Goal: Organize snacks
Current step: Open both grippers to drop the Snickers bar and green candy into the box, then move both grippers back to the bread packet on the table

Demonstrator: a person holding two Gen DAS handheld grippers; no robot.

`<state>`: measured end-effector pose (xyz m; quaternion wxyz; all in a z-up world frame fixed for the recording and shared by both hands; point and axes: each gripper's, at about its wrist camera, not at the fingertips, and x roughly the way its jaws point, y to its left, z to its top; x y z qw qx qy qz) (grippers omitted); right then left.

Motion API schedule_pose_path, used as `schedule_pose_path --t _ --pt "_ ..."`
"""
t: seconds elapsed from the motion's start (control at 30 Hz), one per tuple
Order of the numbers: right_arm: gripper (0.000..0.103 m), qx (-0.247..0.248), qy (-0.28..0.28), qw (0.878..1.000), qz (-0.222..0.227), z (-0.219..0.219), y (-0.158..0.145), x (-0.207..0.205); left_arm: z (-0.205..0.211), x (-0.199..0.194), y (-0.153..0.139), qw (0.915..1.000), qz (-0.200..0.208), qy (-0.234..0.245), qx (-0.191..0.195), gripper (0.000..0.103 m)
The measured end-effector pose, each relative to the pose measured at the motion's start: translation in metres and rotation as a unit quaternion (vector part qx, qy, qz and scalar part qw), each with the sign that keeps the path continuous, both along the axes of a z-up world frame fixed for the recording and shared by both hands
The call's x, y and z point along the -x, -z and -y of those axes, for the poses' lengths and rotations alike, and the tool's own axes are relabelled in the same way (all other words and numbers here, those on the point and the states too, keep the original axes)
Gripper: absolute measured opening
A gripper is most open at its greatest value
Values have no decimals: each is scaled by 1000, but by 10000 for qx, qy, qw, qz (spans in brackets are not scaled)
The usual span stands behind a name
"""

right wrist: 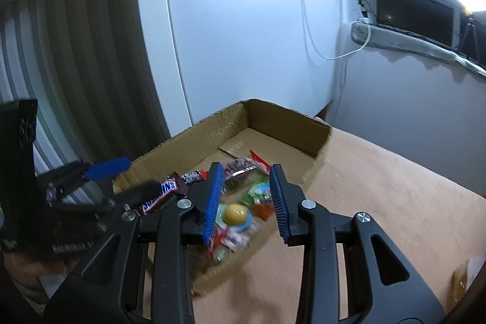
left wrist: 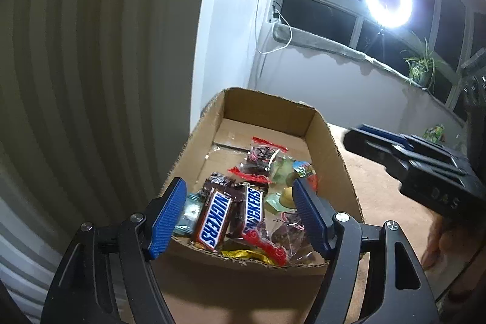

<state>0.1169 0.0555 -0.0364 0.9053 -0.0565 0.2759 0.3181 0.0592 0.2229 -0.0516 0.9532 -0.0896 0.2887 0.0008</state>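
The left hand-held gripper, black-framed with ribbed blue pads, hangs released over the near end of the shallow brown cardboard box, its jaws spread wide and nothing between them; from its own view the two brown-wrapped Snickers bars lie framed in the gap, side by side just inside the near wall. The right hand-held gripper, of the same make, is likewise released and empty, poised above the box's right-hand side, with a clear-wrapped sweet showing a round yellow centre lying below and between its pads. The box sits on a tan, felt-like desk close to a white wall, and the snacks are heaped at its near end: red-edged clear packets of dark sweets, green-wrapped pieces and a gold foil wrapper, while the far half of the box floor is bare. As I judge it, the work is at the picking stage, each tool choosing an item, nothing yet gripped. The next move, on the left, calls for lowering the open jaws squarely across the width of one Snickers bar without catching its neighbour or the box wall, then closing gently, since the wrappers look slippery and the pile loose. The right view is blurred, so contact there cannot be told.
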Motion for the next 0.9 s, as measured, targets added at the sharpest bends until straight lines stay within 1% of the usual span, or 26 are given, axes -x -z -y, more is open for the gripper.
schedule_pose_path --t 0.03,0.1,0.23,0.37,0.43,0.47,0.5,0.6,0.67,0.77,0.9 --pt "36 -6 57 10000 18 4 0 3 1 3 -3 10000 48 -14 -42 72" --pt "44 -20 113 9999 28 9 -1 7 3 6 -9 9999 137 -16 -90 72" --pt "45 -35 196 9998 11 18 1 13 9 6 -17 9996 252 33 -130 73" --pt "46 -69 226 9997 -35 26 2 17 16 4 -19 9994 257 70 -199 73" --pt "52 -79 240 9997 -30 29 2 20 18 6 -20 9994 260 78 -233 73" --pt "59 -92 253 9996 -24 31 3 21 19 7 -20 9993 263 84 -240 73" --pt "62 -104 264 9996 -26 32 3 23 20 7 -21 9993 258 94 -252 73" --pt "70 -84 321 9994 -49 38 5 26 27 7 -22 9991 256 136 -302 75" --pt "71 -84 387 9992 -109 44 9 27 31 8 -22 9990 261 179 -310 80" --pt "71 -74 425 9987 -263 54 17 28 41 7 -22 9987 253 305 -310 80" --pt "71 -103 571 9974 -420 79 26 31 60 4 -19 9980 155 546 -271 80"
